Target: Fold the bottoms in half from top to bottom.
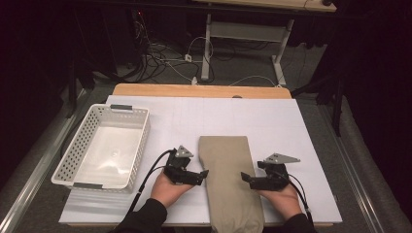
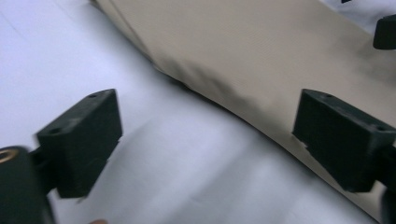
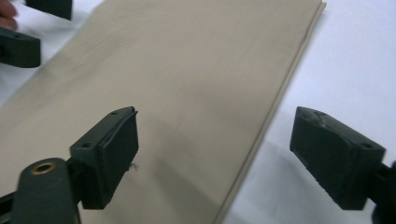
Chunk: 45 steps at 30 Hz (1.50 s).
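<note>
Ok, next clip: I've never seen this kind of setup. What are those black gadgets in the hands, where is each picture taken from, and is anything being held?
No robot here: a person holds a hand-operated gripper in each hand. The high view looks down on the table from above the person's side. The left gripper and right gripper face each other across a folded beige cloth, which lies on the white table cover. A white perforated basket stands to the left, with nothing visible inside.

The other two pictures come from cameras riding on the grippers. Each looks along its own two black fingers toward an edge of the cloth.

Both grippers stand open, and nothing is held. Each straddles one long edge of the cloth without pressing on it.
</note>
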Each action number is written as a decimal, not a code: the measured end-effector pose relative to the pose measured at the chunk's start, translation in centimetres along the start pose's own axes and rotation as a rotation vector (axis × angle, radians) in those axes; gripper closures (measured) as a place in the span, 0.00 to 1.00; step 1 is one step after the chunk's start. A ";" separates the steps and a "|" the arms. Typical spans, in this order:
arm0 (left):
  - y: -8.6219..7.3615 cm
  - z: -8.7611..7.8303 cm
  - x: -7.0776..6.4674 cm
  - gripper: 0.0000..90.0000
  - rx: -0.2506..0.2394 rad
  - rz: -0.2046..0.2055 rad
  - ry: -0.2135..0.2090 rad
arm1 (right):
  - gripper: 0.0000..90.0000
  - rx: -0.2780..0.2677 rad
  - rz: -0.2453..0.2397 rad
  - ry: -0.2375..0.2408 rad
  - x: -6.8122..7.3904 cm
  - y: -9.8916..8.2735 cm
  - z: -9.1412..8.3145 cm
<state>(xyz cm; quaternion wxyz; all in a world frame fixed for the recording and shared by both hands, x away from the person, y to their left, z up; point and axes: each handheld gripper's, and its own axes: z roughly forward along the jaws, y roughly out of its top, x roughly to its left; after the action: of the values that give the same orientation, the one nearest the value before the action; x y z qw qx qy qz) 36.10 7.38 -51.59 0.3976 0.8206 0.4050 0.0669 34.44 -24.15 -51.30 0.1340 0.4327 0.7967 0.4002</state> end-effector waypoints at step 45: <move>8.9 2.7 1.4 0.88 -0.077 0.077 0.112 | 0.95 -0.096 -0.059 -0.130 -4.0 8.8 5.0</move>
<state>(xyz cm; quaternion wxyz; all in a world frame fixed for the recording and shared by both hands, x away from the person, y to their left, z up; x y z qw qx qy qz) 43.65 3.63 -47.43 0.4029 0.8146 0.3918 0.1435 44.71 -22.09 -48.40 0.2177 0.4269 0.7788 0.4049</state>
